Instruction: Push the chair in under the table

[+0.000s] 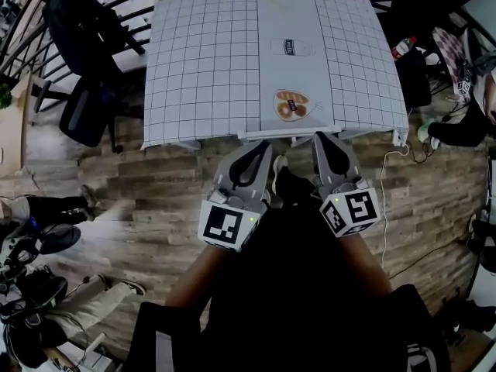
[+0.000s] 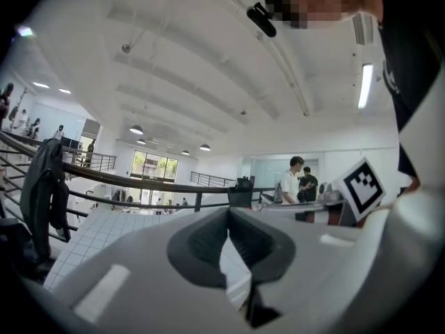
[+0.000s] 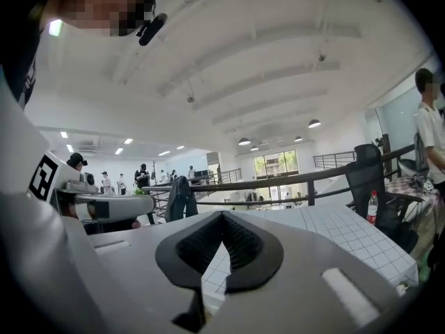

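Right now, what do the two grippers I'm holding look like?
Both the left gripper and right gripper have pale grey shells with dark ribbed pads. Each carries a white cube with black square markers and a green light.

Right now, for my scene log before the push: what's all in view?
table: one, white with black grid, ahead of the grippers.
printed pictures: two, pale and brown, on the tabletop.
chair: one, black, left of the table.
jacket: one, dark, hanging behind that chair.
bottle: one, red cap, right of the table.
cable: one, white, on the floor at right.
left gripper: grey, shut, empty, near the table's edge.
right gripper: grey, shut, empty, beside it.
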